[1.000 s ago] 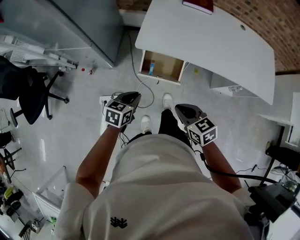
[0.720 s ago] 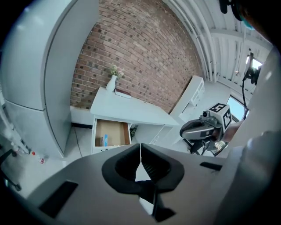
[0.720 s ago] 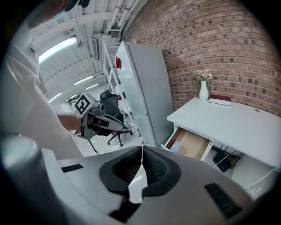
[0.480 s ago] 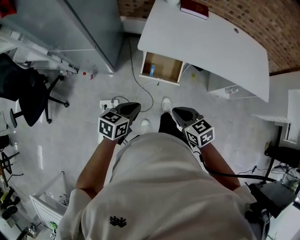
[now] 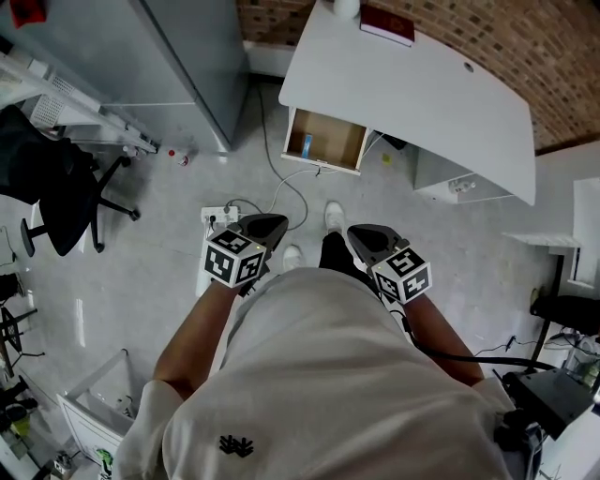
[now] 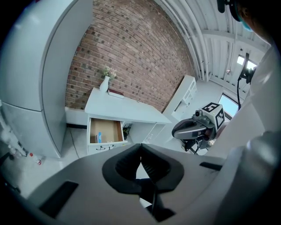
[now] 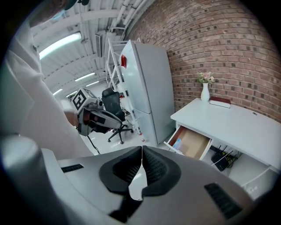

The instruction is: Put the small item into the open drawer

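Observation:
The wooden drawer (image 5: 323,141) stands pulled out from under the white desk (image 5: 422,94). A small blue-and-white item (image 5: 307,145) lies at its left side, also seen as the small item (image 6: 99,137) in the left gripper view and the small item (image 7: 177,143) in the right gripper view. My left gripper (image 5: 273,223) and right gripper (image 5: 361,232) hover over the floor close to my body, well short of the drawer. The left gripper (image 6: 141,145) has its jaws shut with nothing between them. The right gripper (image 7: 142,147) is shut and empty too.
A tall grey cabinet (image 5: 178,56) stands left of the desk, a black office chair (image 5: 56,187) farther left. A power strip (image 5: 217,214) and a cable (image 5: 281,183) lie on the floor before the drawer. A red book (image 5: 386,23) lies on the desk.
Both grippers have dropped slightly in the head view and sit farther from the drawer. The view has shifted a little; the drawer and its item stay put.

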Tool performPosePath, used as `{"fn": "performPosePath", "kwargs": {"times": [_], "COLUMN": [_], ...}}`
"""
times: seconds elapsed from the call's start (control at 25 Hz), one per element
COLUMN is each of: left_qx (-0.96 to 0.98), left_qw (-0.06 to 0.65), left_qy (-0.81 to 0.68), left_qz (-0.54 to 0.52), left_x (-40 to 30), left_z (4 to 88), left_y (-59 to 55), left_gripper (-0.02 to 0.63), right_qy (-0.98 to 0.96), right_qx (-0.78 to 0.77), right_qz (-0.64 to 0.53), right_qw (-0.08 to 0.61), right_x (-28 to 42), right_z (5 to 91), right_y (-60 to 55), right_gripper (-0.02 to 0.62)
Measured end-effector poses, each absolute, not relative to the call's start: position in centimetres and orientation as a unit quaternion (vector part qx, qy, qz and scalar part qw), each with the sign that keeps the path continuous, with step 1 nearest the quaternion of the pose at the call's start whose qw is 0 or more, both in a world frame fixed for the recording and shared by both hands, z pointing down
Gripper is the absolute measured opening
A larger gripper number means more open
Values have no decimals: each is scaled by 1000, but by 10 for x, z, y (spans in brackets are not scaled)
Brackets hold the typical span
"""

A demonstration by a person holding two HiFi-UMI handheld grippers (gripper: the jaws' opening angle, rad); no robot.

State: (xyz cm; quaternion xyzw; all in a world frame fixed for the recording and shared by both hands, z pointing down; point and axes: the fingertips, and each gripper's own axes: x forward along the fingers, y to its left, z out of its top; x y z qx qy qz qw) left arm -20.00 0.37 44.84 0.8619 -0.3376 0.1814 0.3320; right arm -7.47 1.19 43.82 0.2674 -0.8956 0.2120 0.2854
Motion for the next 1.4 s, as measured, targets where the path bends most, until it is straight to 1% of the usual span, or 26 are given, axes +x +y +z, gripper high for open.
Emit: {"fn": "performPosePath", "kwargs": {"times": [1.4], "left_qx": [857], "left_qw": [335], "left_qy": [-337], "left_qz": [197], "left_x": [-189], "left_z": [460], "left_y": [13], "left_gripper": [25], "right_qy": [-896], "right_qx": [264], "right_qz": [212], "right_qw": [287], "right_x": [-63], "right_z": [443], "right_y": [29], "right_gripper": [29]}}
